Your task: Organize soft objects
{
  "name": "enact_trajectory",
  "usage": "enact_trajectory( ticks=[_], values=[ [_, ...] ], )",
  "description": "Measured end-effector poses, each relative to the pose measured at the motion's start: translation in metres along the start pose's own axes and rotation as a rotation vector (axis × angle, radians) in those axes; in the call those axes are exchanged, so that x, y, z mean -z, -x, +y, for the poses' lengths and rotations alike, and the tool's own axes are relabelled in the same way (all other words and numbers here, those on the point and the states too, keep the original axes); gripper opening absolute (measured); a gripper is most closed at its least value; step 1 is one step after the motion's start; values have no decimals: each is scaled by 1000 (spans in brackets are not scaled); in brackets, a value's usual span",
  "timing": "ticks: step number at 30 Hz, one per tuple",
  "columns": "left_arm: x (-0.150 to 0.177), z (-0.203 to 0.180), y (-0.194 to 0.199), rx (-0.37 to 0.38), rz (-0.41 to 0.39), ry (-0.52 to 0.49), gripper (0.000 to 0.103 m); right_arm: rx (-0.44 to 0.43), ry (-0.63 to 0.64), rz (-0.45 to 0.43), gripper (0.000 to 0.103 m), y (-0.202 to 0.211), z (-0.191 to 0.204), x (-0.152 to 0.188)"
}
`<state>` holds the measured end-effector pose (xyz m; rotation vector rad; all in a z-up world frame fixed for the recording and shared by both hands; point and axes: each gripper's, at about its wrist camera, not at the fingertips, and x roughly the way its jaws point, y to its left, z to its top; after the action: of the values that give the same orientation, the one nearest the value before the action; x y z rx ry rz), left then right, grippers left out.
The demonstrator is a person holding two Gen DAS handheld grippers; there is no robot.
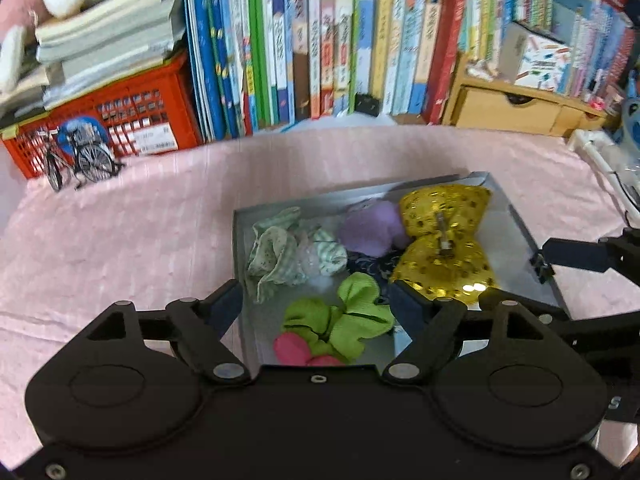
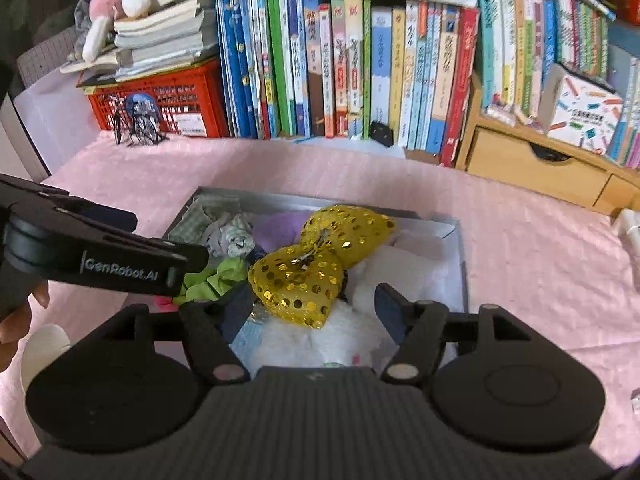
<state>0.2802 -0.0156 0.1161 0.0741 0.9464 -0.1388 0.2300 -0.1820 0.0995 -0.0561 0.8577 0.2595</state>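
Black and wide-spread, the left hand-held gripper [image 1: 318, 300] fills the bottom of its own view, its jaws released with nothing pressed between them; below them lies a green scrunchie [image 1: 344, 324] with a pink piece [image 1: 292, 348] at its 7 o'clock. Both lie in a shallow grey box [image 1: 240, 240] on a table covered with a pink cloth [image 1: 120, 248]. From the box's left side to its right come a pale green patterned scrunchie [image 1: 276, 260], a purple soft piece [image 1: 368, 230] and a gold sequinned bow [image 1: 444, 240] with a metal clip on its middle. At 3 o'clock of the bow, a finger of the other tool reaches over the box's right edge.

From the right wrist, the right hand-held gripper [image 2: 316, 308] also stands released, its jaws apart above the lower lobe of the bow and some white fluffy material [image 2: 348, 340] in the box. At 9 o'clock the left tool crosses the frame, held by a person's hand [image 2: 24, 312]. At 12 o'clock, beyond the box, a row of upright books [image 2: 360, 60] lines the back of the table, with a red crate [image 2: 172, 96] and a small model bicycle [image 2: 138, 122] at 10 o'clock and a wooden drawer unit [image 2: 528, 164] at 2 o'clock.
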Motion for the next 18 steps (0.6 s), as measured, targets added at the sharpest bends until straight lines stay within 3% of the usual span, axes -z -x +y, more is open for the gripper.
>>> enact_trajectory(
  ticks=[18],
  values=[
    [74, -12, 72, 5, -209, -23, 84, 38, -3, -225, 87, 77, 2, 51]
  ],
)
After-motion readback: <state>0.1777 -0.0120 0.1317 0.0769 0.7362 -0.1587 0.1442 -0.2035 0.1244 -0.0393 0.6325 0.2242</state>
